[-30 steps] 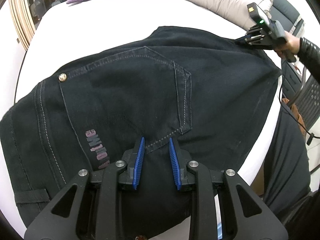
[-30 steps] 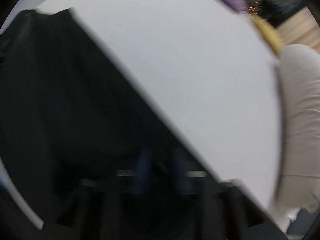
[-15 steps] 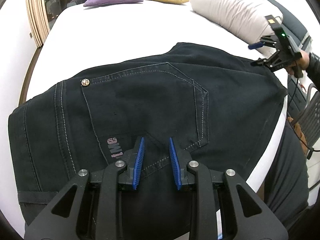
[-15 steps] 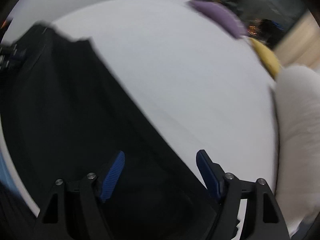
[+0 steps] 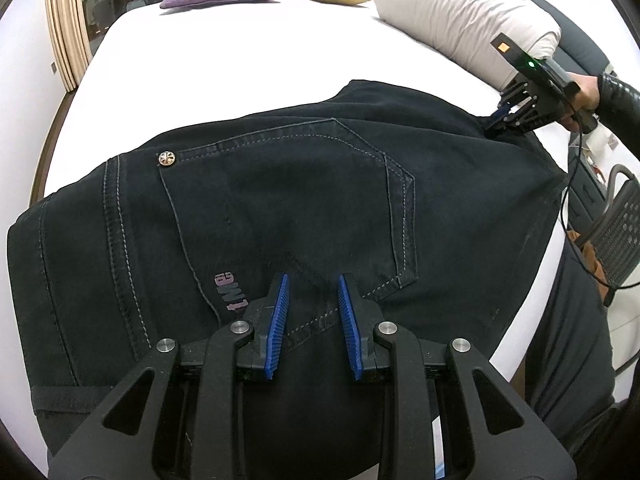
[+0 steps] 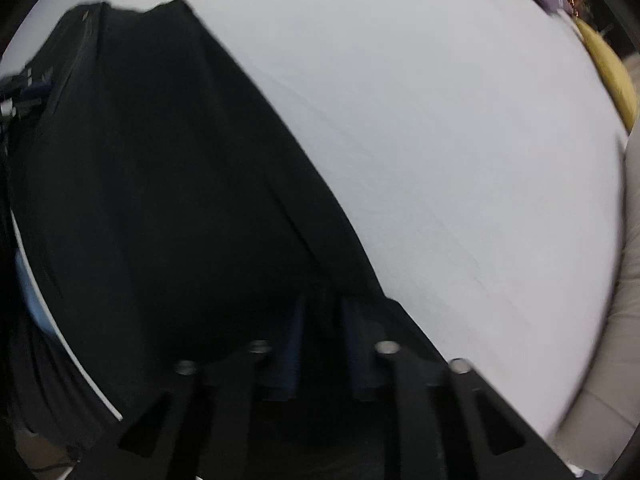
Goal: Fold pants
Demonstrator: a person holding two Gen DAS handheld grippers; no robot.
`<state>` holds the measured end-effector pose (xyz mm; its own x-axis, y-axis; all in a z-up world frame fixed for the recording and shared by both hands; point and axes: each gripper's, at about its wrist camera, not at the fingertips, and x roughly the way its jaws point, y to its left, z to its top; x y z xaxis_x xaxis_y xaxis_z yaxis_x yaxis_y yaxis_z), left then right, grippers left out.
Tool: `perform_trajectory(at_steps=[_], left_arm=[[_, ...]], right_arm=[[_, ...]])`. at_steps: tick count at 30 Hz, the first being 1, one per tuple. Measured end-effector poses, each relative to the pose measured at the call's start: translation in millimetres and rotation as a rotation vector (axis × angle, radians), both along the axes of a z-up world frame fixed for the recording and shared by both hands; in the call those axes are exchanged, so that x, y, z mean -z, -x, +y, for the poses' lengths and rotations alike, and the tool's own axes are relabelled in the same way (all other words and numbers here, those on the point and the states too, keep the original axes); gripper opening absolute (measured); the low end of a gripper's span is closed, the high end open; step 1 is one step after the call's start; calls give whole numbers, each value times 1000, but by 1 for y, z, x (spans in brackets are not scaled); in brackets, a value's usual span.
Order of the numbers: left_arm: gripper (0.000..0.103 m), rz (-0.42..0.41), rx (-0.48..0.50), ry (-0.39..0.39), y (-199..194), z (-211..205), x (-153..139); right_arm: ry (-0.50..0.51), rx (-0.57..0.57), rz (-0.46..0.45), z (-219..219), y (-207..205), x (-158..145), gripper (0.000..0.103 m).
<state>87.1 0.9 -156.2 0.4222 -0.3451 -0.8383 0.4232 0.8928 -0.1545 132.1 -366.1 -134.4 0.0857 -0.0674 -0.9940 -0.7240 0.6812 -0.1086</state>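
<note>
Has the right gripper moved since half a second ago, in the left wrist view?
Yes. The right gripper has come down from beside the beige pillow onto the pants edge.

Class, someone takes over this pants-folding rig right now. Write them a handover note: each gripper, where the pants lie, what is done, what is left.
Left gripper: jaws narrow, pinching a fold of the pants near the back pocket.
Right gripper: jaws closing on the pants' far edge, cloth between them.
Pants: spread on the white bed, seat side up, partly folded over.
Done: both ends gripped.
Left: make the next fold, then smooth it flat.
</note>
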Motion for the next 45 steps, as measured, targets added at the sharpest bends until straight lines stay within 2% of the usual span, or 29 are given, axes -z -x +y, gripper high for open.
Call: perform_trajectory(at_steps=[3,11,13,15,17,19,22,23,25,28,29,32,35,38,41,43,45], left_arm=[[25,-2,-2,-2,0,-1,1],[25,-10,-19,3,5,2,0],[25,-15,-24,2,6,2,1],[25,-22,-27,3,8,3,2],[25,-29,-29,4,10,3,4],[25,-32,-26,4,13,2,4],[25,-31,-26,1,15,4,2],[25,-32,-30,2,16,4,2],[25,-36,-43,-2,18,4,-1],[25,-52,-59,-16,21,0,-5],[25,-56,-62,-10,22,-2,-7],[25,-53,-58,9,26,-8,-8],[25,-38,-32,-31,29,-18,-3],[25,-33,-33,-43,32,-17,-1],[25,-26,-39,-42,32,-15,0],[25,-29,-40,-56,33,-16,-1],[25,-33,-45,-69,36,-17,-3]], right_arm=[[20,1,-76,5,4,-10,4],[-80,157,-281,-1,23,-48,1],[-85,182,-292,6,14,-42,1],[-66,219,-303,20,8,-23,1],[-26,312,-288,6,-8,-9,0],[28,391,-347,-6,-8,-2,1],[61,579,-435,-45,1,-21,13],[76,641,-480,-57,9,-33,14],[-12,754,-547,-76,32,-65,14],[-176,810,-544,-77,68,-89,14],[-225,812,-526,-79,73,-88,14],[-372,851,-440,-73,89,-69,14],[-381,909,-371,-82,83,-25,14],[-408,1018,-408,-120,66,-6,11],[-283,1201,-459,-161,64,-5,11],[-145,1308,-491,-190,60,-6,8],[-24,1391,-568,-197,74,-25,14]])
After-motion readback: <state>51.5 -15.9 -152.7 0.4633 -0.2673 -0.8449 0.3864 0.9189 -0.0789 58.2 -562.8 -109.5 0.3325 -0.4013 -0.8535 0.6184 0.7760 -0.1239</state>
